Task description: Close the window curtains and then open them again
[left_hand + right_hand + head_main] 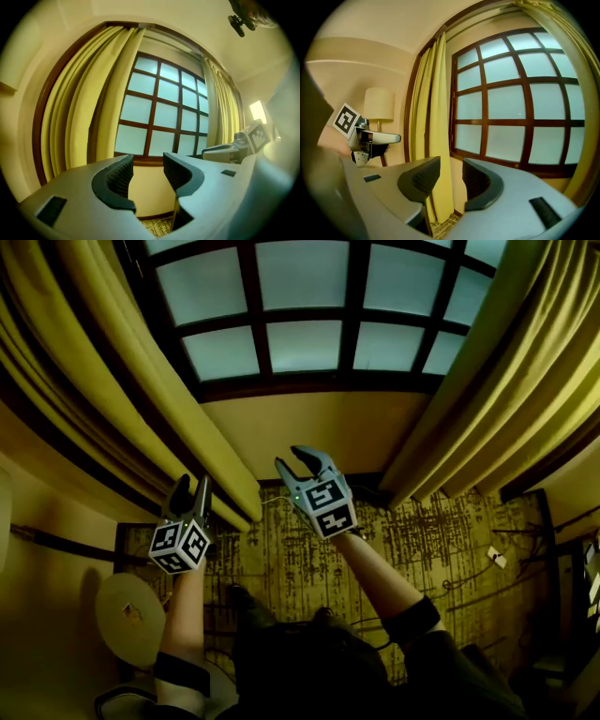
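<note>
Frosted window (305,343) glowing pale, a dark wooden grid across its panes. Cream wall (319,432) just below the sill. Patterned carpet (441,540) underneath, with a small white object (496,557) lying on it, off to the right. Floor lamp (378,105) with a cream shade stands left of the window. There's a dark fixture (239,21) on the ceiling.

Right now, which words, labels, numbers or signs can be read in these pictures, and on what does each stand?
No readable text.
The marker cubes on the left gripper and right gripper bear only black-and-white square patterns, no letters.
The small white tag on the carpet is too small to read.
</note>
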Tool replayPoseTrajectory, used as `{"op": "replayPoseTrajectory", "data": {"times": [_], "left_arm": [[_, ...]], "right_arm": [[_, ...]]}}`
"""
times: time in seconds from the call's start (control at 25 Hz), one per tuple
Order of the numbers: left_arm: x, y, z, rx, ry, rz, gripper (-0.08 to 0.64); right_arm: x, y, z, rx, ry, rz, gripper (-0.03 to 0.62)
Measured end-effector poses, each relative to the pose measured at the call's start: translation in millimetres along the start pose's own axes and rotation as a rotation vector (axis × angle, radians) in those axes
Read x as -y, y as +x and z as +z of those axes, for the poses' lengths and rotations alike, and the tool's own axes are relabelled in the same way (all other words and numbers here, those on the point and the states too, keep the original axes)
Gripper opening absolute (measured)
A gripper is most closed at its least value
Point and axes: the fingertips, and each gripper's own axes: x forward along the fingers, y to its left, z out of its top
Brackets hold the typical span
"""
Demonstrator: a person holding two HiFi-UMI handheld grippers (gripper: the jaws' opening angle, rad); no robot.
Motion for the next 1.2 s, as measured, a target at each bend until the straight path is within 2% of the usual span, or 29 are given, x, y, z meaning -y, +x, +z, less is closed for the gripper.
{"op": "replayPoseTrajectory", "data": {"times": [0.16, 0.32, 0.52, 0.88, 1.2], "left_arm": [[49.4, -11.7, -28.5, -0.062, 0.014, -0.029, 0.178], [72.0, -23.0, -42.1, -0.106, 0.042, -0.059, 0.169], [78.8, -31.2, -56.7, -0.141, 0.041, -0.107, 0.113], [59.3, -61.1, -90.8, -0.205, 0.035, -0.114, 0.000], [41.1, -88.2, -114.5, -0.262, 0.018, -0.116, 0.000]], "right_arm": [[30.6, -55.8, -42.5, -0.052, 0.061, -0.057, 0.084], [46.3, -99.5, -69.0, -0.078, 0.121, -0.130, 0.009], [57.2, -137.5, -98.0, -0.128, 0.154, -0.228, 0.003], [47.2, -172.5, -147.1, -0.199, 0.205, -0.312, 0.002], [18.5, -187.3, -156.3, -0.237, 0.221, -0.330, 0.002]]}}
